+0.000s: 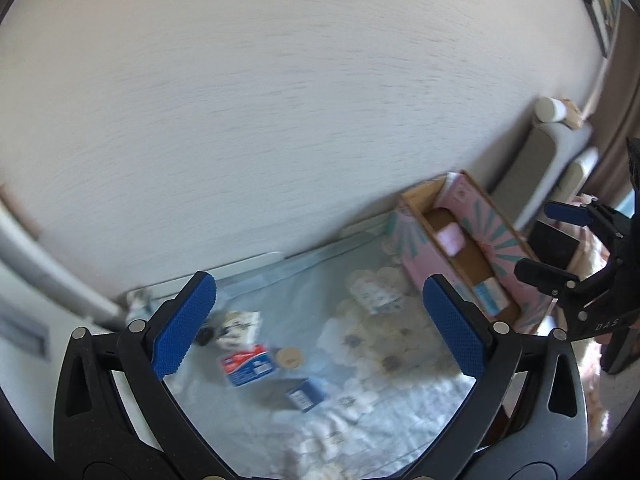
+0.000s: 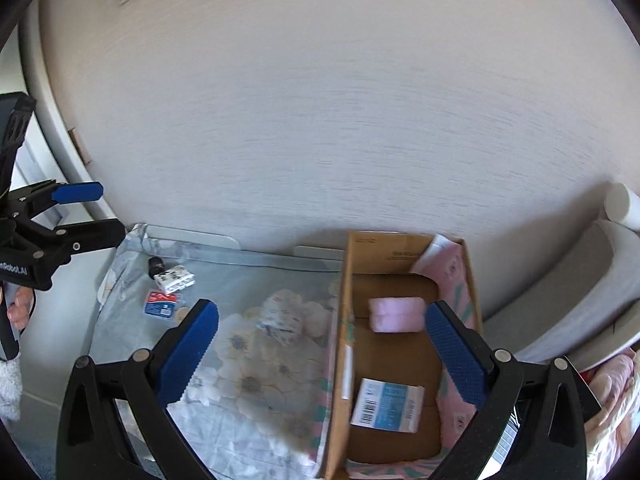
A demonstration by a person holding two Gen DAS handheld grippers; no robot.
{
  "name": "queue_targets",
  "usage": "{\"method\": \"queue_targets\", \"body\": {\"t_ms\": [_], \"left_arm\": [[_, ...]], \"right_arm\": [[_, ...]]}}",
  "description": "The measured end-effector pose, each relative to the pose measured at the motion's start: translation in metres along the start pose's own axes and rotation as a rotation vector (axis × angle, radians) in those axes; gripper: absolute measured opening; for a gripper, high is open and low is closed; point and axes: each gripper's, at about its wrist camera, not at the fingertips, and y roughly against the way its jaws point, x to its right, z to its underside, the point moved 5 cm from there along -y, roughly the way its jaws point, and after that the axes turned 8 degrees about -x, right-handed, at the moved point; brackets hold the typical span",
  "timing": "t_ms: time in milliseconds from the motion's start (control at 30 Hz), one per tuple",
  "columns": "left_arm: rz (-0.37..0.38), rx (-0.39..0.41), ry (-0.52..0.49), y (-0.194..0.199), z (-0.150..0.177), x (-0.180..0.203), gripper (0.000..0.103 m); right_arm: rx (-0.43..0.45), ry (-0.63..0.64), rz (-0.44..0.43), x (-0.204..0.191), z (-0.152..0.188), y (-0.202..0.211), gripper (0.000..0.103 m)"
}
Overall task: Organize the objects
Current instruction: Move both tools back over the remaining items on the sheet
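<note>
An open pink cardboard box [image 2: 346, 320] stands at the right of a floral-covered table [image 2: 248, 380]. It holds a pink pack [image 2: 396, 314] and a blue-and-white packet [image 2: 386, 404]. The box also shows in the left wrist view [image 1: 416, 248]. Loose on the cloth are a patterned pack [image 2: 280, 318], a red-and-blue packet [image 1: 248, 364], a small blue box [image 1: 306, 394], a round tan lid [image 1: 289, 357], a white printed box [image 2: 175, 276] and a black item [image 2: 156, 266]. My left gripper [image 1: 320, 328] is open and empty above the cloth. My right gripper [image 2: 322, 356] is open and empty over the box's left wall.
A pale wall [image 2: 320, 120] rises right behind the table. A grey cushioned seat [image 2: 568, 300] with a white roll [image 2: 622, 202] stands to the right of the box. Pink fabric [image 2: 612, 384] lies at the lower right.
</note>
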Motion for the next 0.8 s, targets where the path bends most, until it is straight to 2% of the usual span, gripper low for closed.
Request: {"method": "queue_targets", "body": {"t_ms": [200,433,667,800], "left_arm": [[-0.106,0.004,0.052,0.011,0.029,-0.036,0.103],[-0.146,0.059,0.113,0.020,0.061,-0.064,0.103],[-0.173,0.073,0.162,0.011,0.093,-0.090,0.103],[-0.161,0.067,0.210,-0.002,0.118,-0.107,0.103]], "right_arm": [[0.016,0.064,-0.054,-0.038,-0.004,-0.007,0.103],[0.037,0.138,-0.111,-0.083,-0.004,-0.019,0.103],[0.031,0.190,-0.173,-0.113,0.008,-0.041,0.103],[0.027,0.202,-0.212,-0.123,0.021,-0.057,0.103]]}}
